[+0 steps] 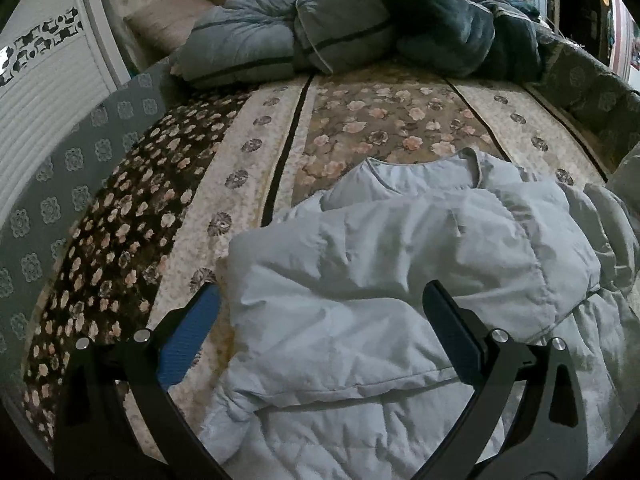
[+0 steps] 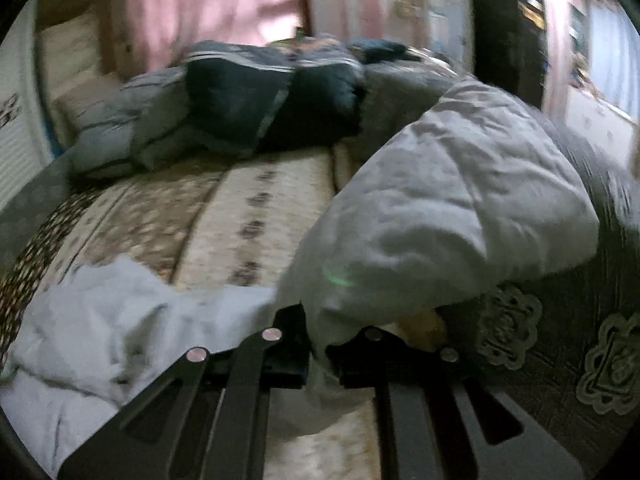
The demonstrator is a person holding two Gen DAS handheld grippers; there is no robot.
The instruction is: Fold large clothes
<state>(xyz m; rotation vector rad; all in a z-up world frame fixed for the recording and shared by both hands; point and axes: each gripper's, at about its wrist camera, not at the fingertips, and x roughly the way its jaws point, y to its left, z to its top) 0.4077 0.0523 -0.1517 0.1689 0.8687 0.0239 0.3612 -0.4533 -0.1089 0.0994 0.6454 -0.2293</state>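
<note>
Left wrist view: the left claw (image 1: 320,304) is standing spread wide with nothing between its pads, hovering over the pale quilted jacket (image 1: 400,264), which is lying rumpled across the lower centre and right of the frame on the bed (image 1: 256,152). The neckline (image 1: 420,164) is facing the upper middle, toward a heap of grey and dark bedding (image 1: 340,32) piled along the top of the frame. A doubled-over hem edge (image 1: 340,390) is running across just ahead of the pads; that seam is looking like the firmest place to take hold. The padding is reading as soft, puffy and light, likely springing back and sliding on itself, so thin single layers may be slipping out of a pinch. Open floral bedspread is lying to the left and upper centre, giving room for laying the fold. Right wrist view, blurred: the right claw (image 2: 318,356) is pressed together and pinching a fold of the jacket, with a bulging section of it (image 2: 452,208) hanging lifted at centre right and the rest (image 2: 104,320) trailing at lower left. A patterned dark side of the bed (image 2: 560,320) is falling away at lower right, so that edge is the one to be minding. The bedding heap is bounding the upper centre.
</note>
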